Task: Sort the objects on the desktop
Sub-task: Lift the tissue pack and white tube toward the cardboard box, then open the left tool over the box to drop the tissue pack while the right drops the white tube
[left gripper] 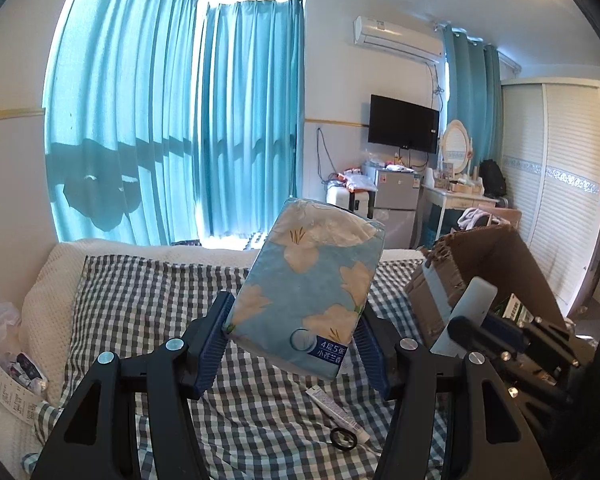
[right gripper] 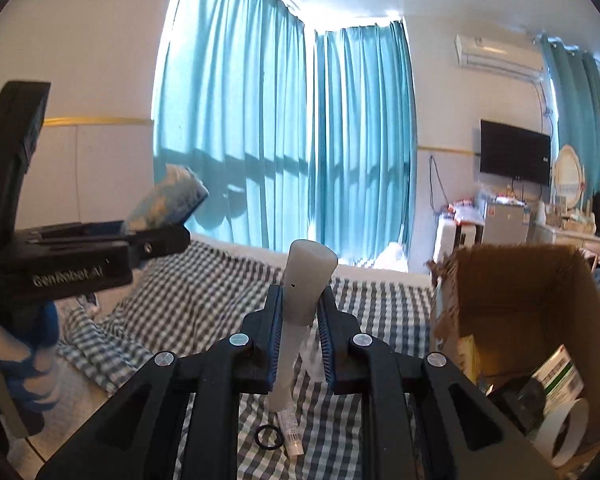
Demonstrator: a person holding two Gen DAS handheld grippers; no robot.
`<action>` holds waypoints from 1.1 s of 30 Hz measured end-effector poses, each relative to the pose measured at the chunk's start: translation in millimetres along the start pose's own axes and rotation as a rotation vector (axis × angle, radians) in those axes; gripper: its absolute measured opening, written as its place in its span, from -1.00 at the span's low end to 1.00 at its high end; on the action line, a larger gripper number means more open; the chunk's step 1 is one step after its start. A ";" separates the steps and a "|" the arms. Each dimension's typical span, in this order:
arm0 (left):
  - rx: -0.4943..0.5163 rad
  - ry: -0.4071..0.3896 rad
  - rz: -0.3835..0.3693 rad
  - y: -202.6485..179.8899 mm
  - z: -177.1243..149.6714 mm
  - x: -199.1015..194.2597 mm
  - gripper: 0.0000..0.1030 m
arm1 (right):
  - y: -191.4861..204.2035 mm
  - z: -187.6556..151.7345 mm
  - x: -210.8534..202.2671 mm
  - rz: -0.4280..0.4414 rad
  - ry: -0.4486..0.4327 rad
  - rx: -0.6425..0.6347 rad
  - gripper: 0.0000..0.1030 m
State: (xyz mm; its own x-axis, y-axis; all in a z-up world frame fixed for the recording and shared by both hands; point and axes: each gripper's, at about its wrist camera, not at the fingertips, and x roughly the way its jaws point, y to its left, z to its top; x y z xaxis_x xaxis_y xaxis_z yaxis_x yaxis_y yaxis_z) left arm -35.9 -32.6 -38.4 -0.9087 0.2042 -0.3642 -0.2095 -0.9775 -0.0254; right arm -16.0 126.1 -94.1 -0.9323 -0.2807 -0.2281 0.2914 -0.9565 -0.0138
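The left gripper [left gripper: 294, 344] pinches a pack of tissues [left gripper: 312, 280] across its short sides, the blue pads pressed into the soft wrapper near its lower end, so the pack stands up and away from the fingers, tilting toward one o'clock. Holding it low leaves most of the pack free, which likely suits dropping it into a container. The pack hangs clear above the checked bedspread [left gripper: 148, 312], touching nothing else.

The right gripper [right gripper: 300, 320] is pressed nearly together on a slim white tube-shaped object [right gripper: 306, 280], gripped at its middle; its wider flat end points up toward twelve o'clock and its thin end hangs below the fingers. What the object is cannot be told for certain. In the left wrist view the same gripper and its pale load appear at three o'clock, close to the box.

Below both grippers, on the bedspread, lie a small white tube [right gripper: 291, 432] and a black ring [right gripper: 269, 437] just beside it, both at six o'clock in the right wrist view and not yet picked up.

At three to four o'clock stands an open cardboard box [right gripper: 520, 280] on the bed, already holding a roll of tape [right gripper: 564, 432], a dark object and a green and white package. Both held things are probably bound for this box.
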 end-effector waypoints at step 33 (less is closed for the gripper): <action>0.098 -0.058 -0.215 -140.4 68.4 -15.9 0.16 | -73.0 40.8 -102.4 -0.279 -0.158 -0.018 -0.65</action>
State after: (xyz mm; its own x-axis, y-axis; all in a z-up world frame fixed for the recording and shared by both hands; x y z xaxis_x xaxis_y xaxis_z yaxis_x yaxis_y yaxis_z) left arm -16.8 105.1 34.6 -0.8580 0.4125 -0.3060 -0.4319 -0.9019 -0.0048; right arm 49.4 221.4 -30.0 -0.9981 -0.0178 -0.0592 0.0221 -0.9972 -0.0720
